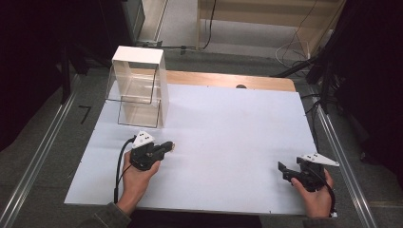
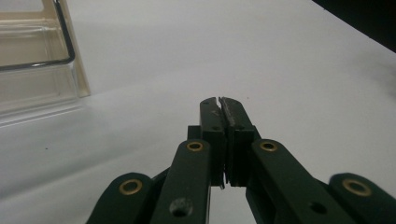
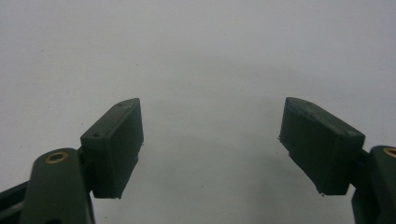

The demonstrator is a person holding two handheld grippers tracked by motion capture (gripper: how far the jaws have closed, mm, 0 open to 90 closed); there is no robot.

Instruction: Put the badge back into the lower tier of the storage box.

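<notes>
Fingers of my left gripper point(image 2: 222, 105) pressed together on nothing; fingers of my right gripper point(image 3: 212, 140) spread wide, empty, both low over the white worktop point(image 1: 228, 142). The clear box point(image 1: 139, 88) stands upright at the far-left corner, ahead of my left gripper and slightly to its left, well apart from the right. Left hand is the nearer one.

Clear box point(image 2: 32, 56) cut off, top-left.

black tongs point(image 1: 172, 145), white table sheet point(image 1: 228, 142), clear box point(image 1: 138, 90) with white top, grey floor point(image 1: 43, 137)
</notes>
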